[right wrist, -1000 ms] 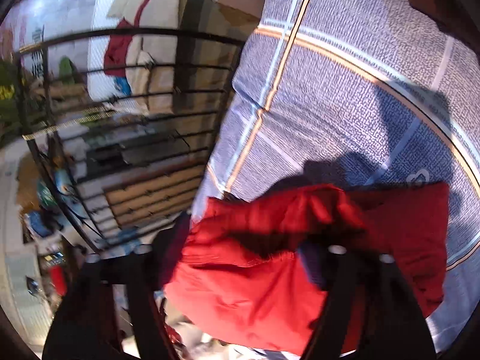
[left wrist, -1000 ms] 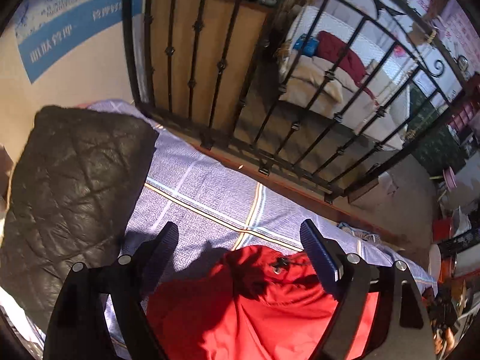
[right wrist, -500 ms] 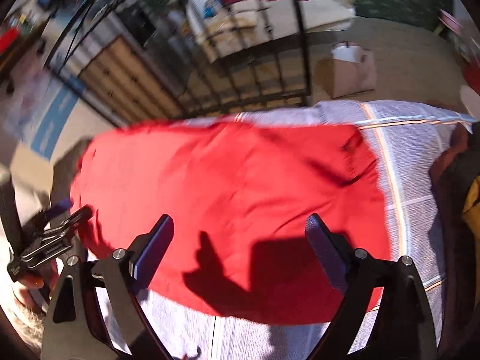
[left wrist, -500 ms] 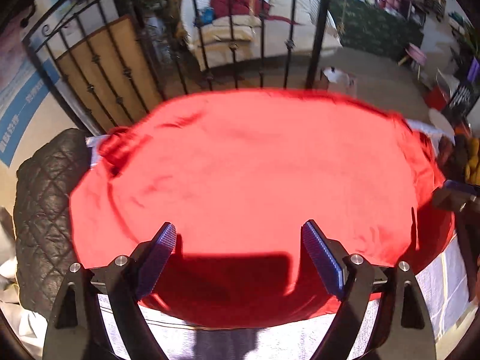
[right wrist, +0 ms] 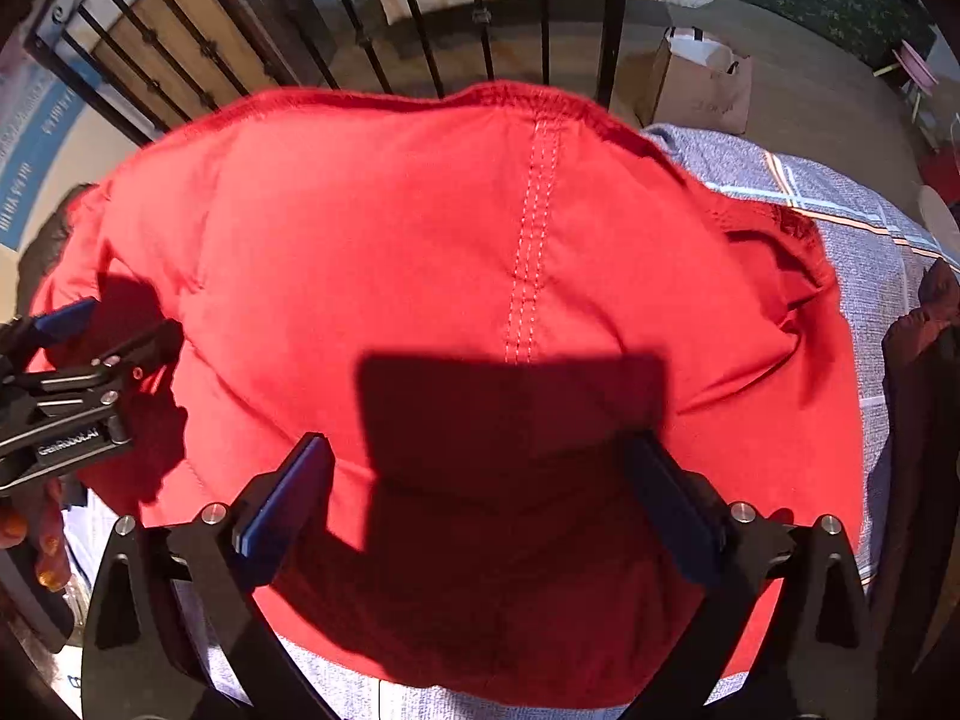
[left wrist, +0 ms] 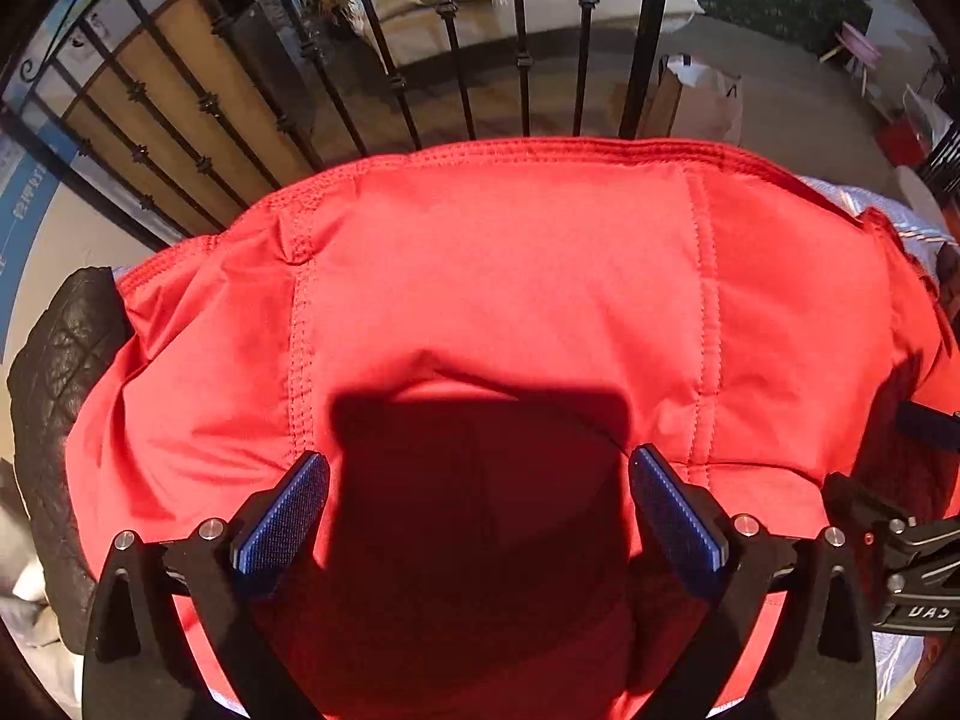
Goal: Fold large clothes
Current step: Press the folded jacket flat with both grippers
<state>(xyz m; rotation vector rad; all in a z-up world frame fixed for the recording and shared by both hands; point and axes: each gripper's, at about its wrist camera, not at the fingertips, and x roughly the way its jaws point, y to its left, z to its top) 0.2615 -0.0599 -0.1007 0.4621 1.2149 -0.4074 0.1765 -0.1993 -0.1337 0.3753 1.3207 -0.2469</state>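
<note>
The red jacket (left wrist: 510, 312) lies spread flat on the bed (right wrist: 852, 252), directly under both claws, its long side running left to right. The left claw (left wrist: 480, 504) and the right claw (right wrist: 480, 480) are both opening wide and hold nothing; the cloth lies below them, not pinched. The near hem is hidden by shadow, and the sleeves cannot be made out.
</note>
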